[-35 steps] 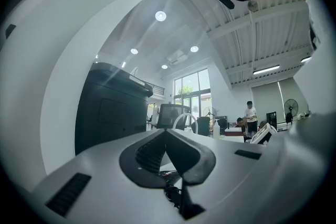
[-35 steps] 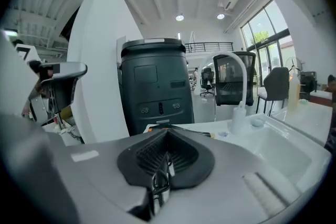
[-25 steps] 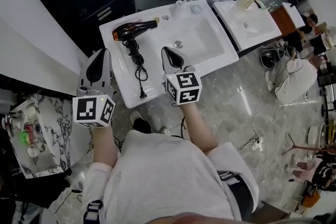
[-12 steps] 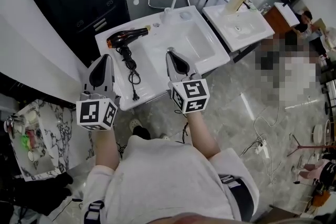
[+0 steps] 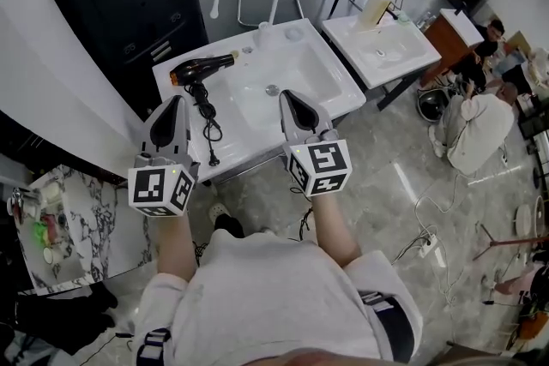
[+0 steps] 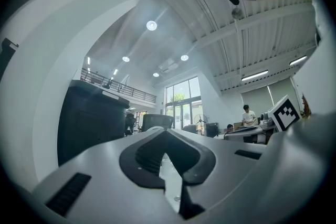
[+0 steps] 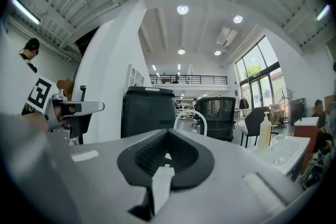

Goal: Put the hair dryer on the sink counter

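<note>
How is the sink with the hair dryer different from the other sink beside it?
The near sink has a black hair dryer lying on its left side; the far sink has none. The far sink has a pump bottle at its back; the near sink doesn't. Both are white rectangles.

Bright indoor light, round ceiling lamps (image 7: pixel 182 9) flared overhead, tall windows (image 7: pixel 262 78) washed out far right, white sink counter (image 5: pixel 334 90) gleamed, gripper views bent fisheye, dark vignetted corners, near foreground soft.

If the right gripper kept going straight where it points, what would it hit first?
Probably the white faucet beyond the basin: the right gripper points level at it, though depth is unclear.
</note>
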The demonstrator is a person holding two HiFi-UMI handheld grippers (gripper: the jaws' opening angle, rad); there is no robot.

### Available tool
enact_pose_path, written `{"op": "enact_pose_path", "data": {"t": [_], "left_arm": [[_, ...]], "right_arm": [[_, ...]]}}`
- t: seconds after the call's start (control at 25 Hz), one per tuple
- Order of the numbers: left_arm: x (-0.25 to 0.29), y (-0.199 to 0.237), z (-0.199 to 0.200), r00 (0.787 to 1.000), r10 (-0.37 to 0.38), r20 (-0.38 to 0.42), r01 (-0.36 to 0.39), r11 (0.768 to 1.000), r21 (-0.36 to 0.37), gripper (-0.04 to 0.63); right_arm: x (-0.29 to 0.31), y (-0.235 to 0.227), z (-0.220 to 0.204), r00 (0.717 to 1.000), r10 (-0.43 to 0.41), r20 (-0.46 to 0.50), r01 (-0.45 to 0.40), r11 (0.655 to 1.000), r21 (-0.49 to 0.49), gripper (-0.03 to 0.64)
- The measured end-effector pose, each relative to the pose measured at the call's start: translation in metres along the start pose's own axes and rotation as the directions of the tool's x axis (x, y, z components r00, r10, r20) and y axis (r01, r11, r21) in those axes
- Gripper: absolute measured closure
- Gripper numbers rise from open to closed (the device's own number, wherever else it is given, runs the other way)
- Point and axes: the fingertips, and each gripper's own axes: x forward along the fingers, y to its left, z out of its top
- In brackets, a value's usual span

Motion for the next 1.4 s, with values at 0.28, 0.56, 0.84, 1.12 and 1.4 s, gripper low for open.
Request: {"op": "enact_pose_path", "data": {"t": [0.28, 0.56, 0.84, 1.12, 1.4], "left_arm": [[-0.009, -0.020, 0.005, 1.000, -0.001, 0.012, 0.001, 1.000, 0.003, 0.587], [-0.016, -0.036, 0.008, 1.000, 0.001, 0.022, -0.001, 1.000, 0.006, 0.588], [-0.020, -0.050, 0.011, 1.000, -0.006, 0.028, 0.006, 1.000, 0.012, 0.587], [-0.023, -0.056, 0.012, 1.000, -0.010, 0.029, 0.009, 1.000, 0.019, 0.587], [-0.028, -0.053, 0.012, 0.999, 0.000, 0.032, 0.000, 1.000, 0.015, 0.587]], "right_arm": [[-0.027, -0.011, 0.016, 0.999, -0.016, 0.043, 0.017, 1.000, -0.008, 0.606], [-0.046, -0.019, 0.022, 0.997, -0.027, 0.067, 0.027, 1.000, 0.002, 0.606], [-0.059, -0.025, 0.022, 0.997, -0.040, 0.073, 0.040, 0.999, -0.003, 0.606], [-0.064, -0.025, 0.021, 0.997, -0.036, 0.074, 0.036, 0.999, 0.006, 0.606], [-0.064, -0.020, 0.022, 0.996, -0.029, 0.079, 0.028, 1.000, 0.009, 0.606]]}}
